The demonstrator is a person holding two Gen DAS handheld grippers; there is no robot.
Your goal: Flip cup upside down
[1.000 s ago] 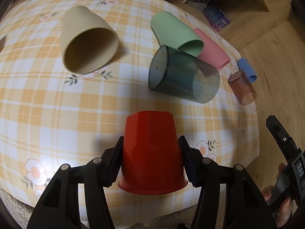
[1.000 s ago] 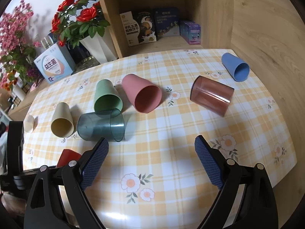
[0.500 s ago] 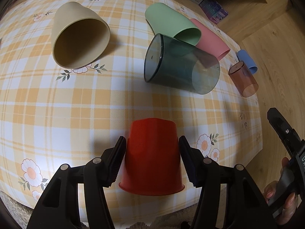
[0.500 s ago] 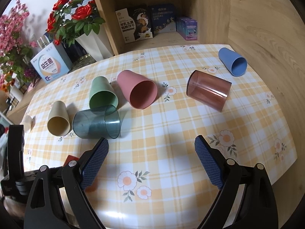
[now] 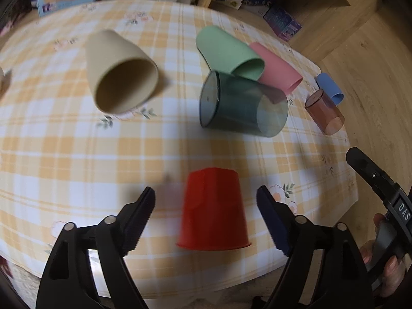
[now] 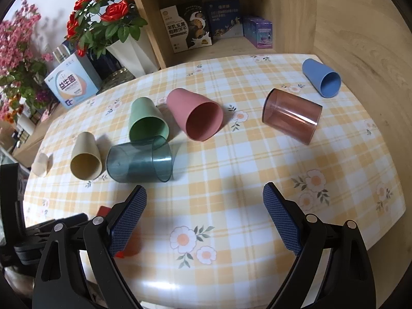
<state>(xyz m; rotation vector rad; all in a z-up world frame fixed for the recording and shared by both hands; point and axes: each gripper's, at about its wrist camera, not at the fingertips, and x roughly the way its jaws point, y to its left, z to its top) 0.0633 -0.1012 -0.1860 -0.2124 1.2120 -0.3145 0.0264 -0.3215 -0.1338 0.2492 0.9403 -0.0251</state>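
A red cup (image 5: 213,208) stands upside down, rim on the tablecloth, near the table's front edge. My left gripper (image 5: 206,199) is open, with its fingers on both sides of the cup and apart from it. In the right wrist view only slivers of the red cup (image 6: 128,251) show behind the left finger. My right gripper (image 6: 204,204) is open and empty above the tablecloth, to the right of the red cup. Its body shows at the right edge of the left wrist view.
Several cups lie on their sides on the plaid tablecloth (image 6: 231,180): beige (image 5: 118,77), dark clear teal (image 5: 242,108), green (image 5: 229,51), pink (image 5: 275,67), clear brown (image 6: 292,116) and blue (image 6: 322,77). A shelf with boxes and a flower vase (image 6: 131,51) stand behind.
My left gripper has opened and let go of the red cup, which now stands upside down on the table. The right gripper has stayed open, shifting only slightly.
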